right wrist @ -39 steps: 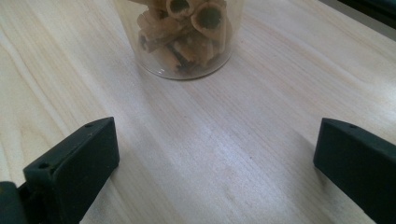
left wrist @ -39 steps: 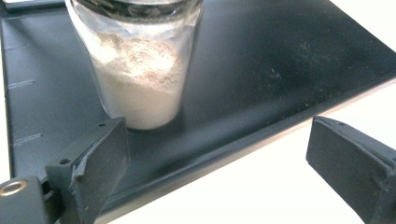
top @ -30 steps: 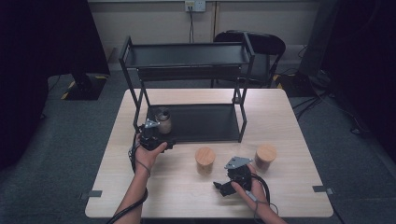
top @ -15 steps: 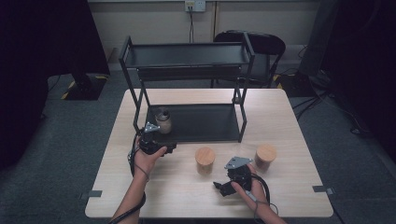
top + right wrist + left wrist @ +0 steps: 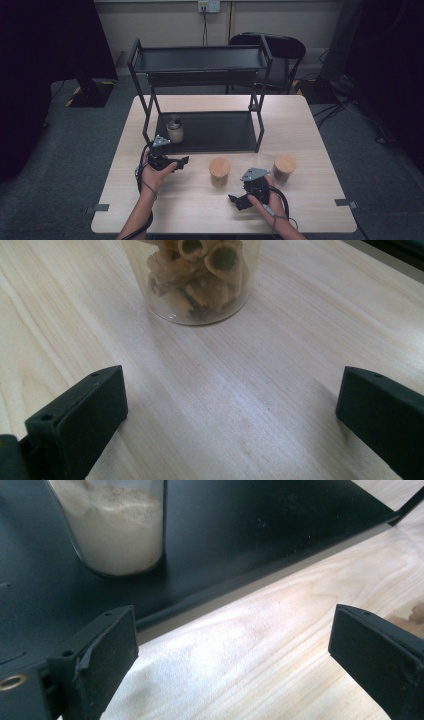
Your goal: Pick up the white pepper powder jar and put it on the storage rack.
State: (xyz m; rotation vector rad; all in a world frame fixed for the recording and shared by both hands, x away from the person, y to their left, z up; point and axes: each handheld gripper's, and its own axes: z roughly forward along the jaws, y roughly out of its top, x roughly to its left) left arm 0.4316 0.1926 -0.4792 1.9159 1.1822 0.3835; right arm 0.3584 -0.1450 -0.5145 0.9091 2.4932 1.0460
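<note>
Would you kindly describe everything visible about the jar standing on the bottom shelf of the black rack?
The jar is a clear, round glass container, upright on the left front part of the rack's lower shelf. Its top looks dark; I cannot tell whether that is a lid. The left gripper view shows it holding a pale, speckled powder. Nothing touches it except the shelf; the left gripper is open, apart from it.
</note>
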